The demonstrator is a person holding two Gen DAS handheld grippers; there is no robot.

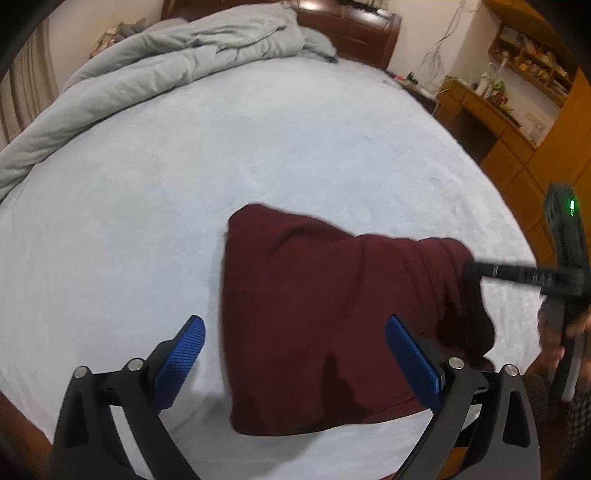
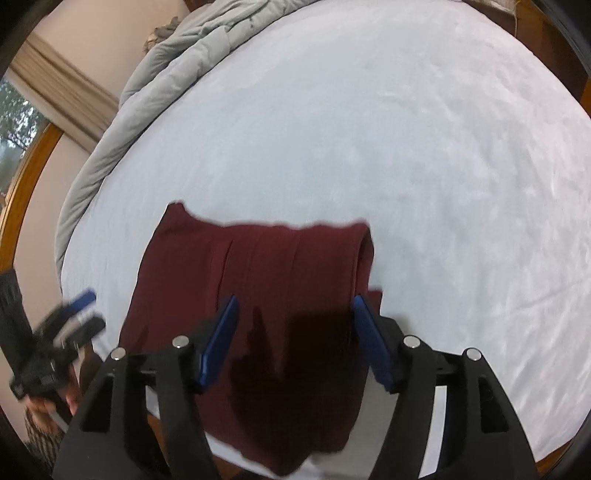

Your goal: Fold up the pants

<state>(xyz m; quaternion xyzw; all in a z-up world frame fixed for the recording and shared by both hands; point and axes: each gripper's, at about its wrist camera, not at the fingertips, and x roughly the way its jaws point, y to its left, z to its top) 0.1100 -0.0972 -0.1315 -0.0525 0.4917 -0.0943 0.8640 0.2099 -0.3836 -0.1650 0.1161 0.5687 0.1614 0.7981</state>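
The maroon pants [image 1: 332, 317] lie folded into a thick, roughly rectangular bundle on the pale blue bed sheet [image 1: 184, 184], close to the near edge of the mattress. From the right wrist view the pants [image 2: 258, 295] run with their long axis from the bed's near edge away toward the middle of the mattress, and the near end droops a little over the edge. The far end is a straight, slightly wavy edge, and the right side shows a rounded fold where layers stack. From the left wrist view that far end rises in a soft hump, and the cloth looks plump rather than flat.

The left gripper [image 1: 295, 354] hangs over the near left part of the bundle with its blue pads [image 1: 184, 354] spread wide, one over bare sheet and one over the cloth, holding nothing. The right gripper [image 2: 295, 339] sits above the near end of the pants, its blue pads [image 2: 221, 339] parted with cloth seen between them; nothing is pinched. In the left view the right gripper [image 1: 476, 271] is blurred at the bundle's right edge.

Farther off, a rumpled grey duvet [image 1: 166, 62] is pushed to the far left side of the bed, before a dark wooden headboard [image 1: 354, 29]. A wooden desk with shelves [image 1: 517, 85] stands to the right.
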